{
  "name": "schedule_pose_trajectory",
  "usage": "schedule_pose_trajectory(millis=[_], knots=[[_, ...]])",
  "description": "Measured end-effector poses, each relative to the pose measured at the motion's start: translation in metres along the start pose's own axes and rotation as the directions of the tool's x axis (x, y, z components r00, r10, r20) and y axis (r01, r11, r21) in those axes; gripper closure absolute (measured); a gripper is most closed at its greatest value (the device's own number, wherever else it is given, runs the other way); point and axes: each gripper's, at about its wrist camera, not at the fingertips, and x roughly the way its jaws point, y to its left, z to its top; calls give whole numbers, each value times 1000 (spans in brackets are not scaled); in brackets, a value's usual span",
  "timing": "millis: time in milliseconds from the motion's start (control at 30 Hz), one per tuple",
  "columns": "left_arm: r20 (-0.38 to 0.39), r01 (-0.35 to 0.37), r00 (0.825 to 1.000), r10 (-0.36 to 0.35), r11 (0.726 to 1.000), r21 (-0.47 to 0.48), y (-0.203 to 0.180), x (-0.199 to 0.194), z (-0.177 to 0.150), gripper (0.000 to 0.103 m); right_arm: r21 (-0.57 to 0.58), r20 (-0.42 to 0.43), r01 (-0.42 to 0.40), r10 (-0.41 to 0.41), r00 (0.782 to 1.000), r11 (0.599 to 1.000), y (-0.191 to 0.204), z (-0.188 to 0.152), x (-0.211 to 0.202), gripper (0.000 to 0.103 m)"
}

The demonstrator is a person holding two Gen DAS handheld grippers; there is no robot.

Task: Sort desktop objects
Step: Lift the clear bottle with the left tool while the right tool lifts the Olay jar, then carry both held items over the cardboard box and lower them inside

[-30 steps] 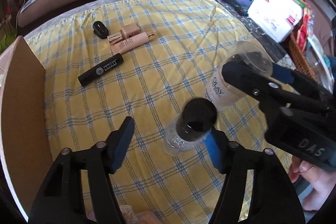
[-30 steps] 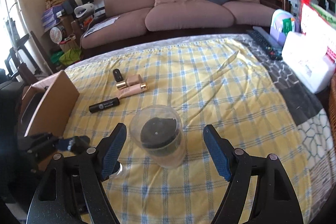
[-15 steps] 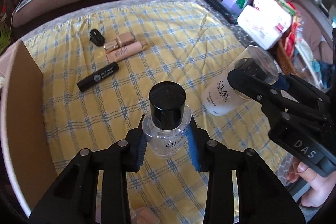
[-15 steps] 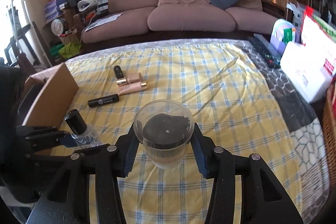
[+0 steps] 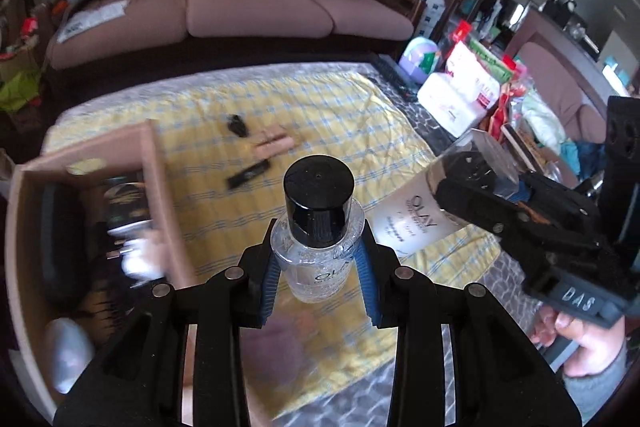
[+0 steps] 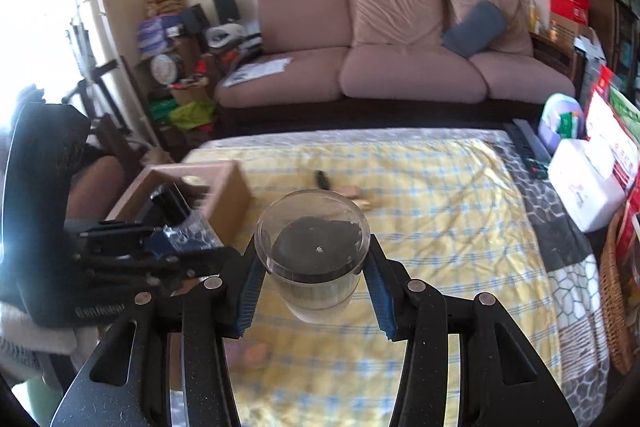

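Grippers both pinch things: left gripper [image 5: 318,267] squeezes a clear bottle [image 5: 316,247], right gripper [image 6: 312,277] squeezes a white jar [image 6: 314,267].

The cloth [image 6: 440,195] is yellow, checked with blue and white lines, over a grey cover with a honeycomb pattern [image 6: 568,267]. The clear glass bottle [image 5: 318,259] has a glossy black cap. The white jar [image 5: 416,223] carries grey lettering under a clear lid. Both grippers are black with blue pads [image 5: 370,279]. The box [image 5: 160,195] is tan, the sofa [image 6: 400,67] dusty pink.
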Motion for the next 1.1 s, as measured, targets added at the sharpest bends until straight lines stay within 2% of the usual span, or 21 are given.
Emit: schedule_pose_trajectory(millis=[133, 233, 467, 733, 867, 1100], knots=[[25, -54, 998, 54, 999, -11, 36, -51, -18, 71, 8, 9, -76, 76, 997, 997, 38, 2, -14, 55], [30, -86, 996, 87, 996, -33, 63, -76, -35, 71, -17, 5, -98, 98, 995, 995, 71, 2, -17, 55], [23, -112, 993, 115, 989, -99, 115, -103, -73, 71, -51, -38, -141, 139, 990, 989, 134, -8, 1, 55], [3, -105, 994, 106, 986, -127, 145, -100, -104, 71, -103, -92, -134, 125, 988, 986, 183, -34, 37, 55], [0, -90, 996, 91, 987, -130, 151, -96, -111, 71, -171, -130, -97, 75, 989, 980, 199, -53, 65, 55], [10, -78, 997, 80, 989, -129, 159, -92, -116, 71, -321, -171, -51, -5, 985, 946, 220, -82, 102, 55]])
